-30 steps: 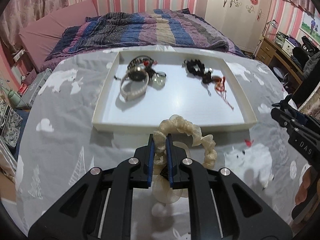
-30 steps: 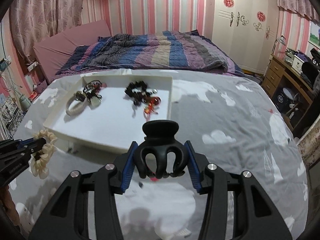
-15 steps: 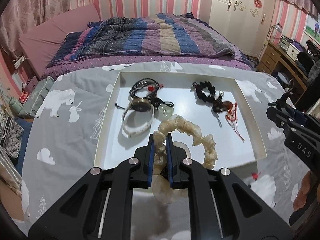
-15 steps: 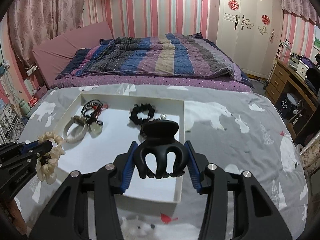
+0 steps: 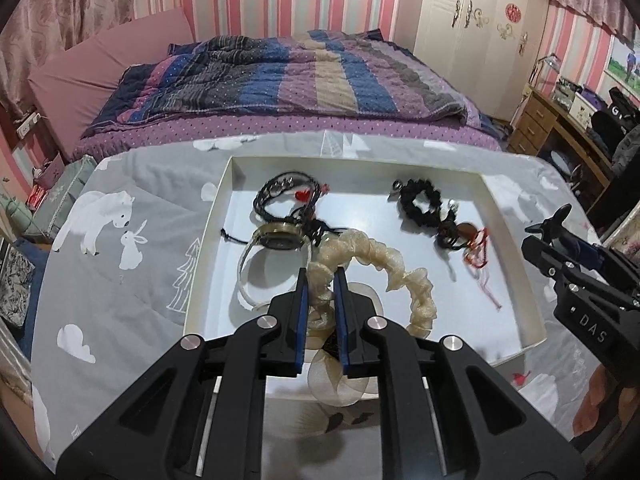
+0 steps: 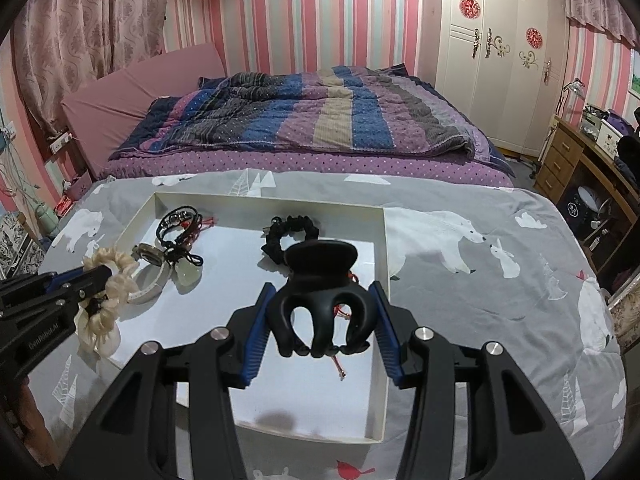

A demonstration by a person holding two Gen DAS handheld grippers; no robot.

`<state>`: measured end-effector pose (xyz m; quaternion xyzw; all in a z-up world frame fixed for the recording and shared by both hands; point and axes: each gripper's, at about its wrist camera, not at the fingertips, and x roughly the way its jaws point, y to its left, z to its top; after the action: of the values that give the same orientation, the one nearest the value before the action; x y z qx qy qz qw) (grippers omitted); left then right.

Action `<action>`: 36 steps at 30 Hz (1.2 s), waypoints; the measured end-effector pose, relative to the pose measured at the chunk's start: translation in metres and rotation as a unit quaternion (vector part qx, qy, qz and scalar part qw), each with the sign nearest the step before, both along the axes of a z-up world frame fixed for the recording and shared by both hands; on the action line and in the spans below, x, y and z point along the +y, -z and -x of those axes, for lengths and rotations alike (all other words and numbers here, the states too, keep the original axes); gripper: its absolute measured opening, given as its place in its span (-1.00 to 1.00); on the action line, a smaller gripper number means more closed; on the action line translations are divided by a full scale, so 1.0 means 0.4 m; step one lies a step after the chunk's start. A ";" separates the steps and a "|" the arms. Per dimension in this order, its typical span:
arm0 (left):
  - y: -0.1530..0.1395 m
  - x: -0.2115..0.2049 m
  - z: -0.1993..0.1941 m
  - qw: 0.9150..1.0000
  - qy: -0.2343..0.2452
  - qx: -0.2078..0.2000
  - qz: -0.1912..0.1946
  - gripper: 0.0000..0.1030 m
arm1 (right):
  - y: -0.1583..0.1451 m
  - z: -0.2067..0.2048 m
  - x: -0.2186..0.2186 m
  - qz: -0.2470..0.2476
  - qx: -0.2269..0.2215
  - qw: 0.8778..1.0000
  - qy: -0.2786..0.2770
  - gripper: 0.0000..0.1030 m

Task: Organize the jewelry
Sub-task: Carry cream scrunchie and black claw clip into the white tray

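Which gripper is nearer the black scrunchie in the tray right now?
Right. The right gripper, clamped on the black claw clip, hovers just in front of the black scrunchie; the left gripper, holding the cream scrunchie, is near the tray's left side.

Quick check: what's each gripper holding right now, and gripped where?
Left gripper pinches the cream scrunchie across one bunched section of its ring. Right gripper clamps the black claw clip by its two outer sides, teeth pointing down.
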<state>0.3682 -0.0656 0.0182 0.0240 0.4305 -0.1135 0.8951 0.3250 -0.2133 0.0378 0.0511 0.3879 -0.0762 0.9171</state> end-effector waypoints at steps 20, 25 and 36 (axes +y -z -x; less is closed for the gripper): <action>0.130 0.009 -0.060 0.999 0.002 0.022 -0.037 -0.77 | 0.170 -0.054 -0.027 -0.002 0.048 0.999 0.015 -0.07; 0.132 0.009 -0.059 0.999 0.004 0.019 -0.039 -0.76 | 0.179 -0.057 -0.039 0.000 0.047 0.999 0.022 -0.07; 0.133 -0.001 -0.052 0.999 0.004 0.015 -0.048 -0.71 | 0.198 -0.064 -0.015 0.000 0.053 0.999 0.002 -0.07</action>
<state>0.3889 -0.0660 -0.0349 0.0669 0.4490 -0.0971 0.8857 0.3506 -0.2191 -0.0415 0.0481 0.4356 -0.0807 0.8952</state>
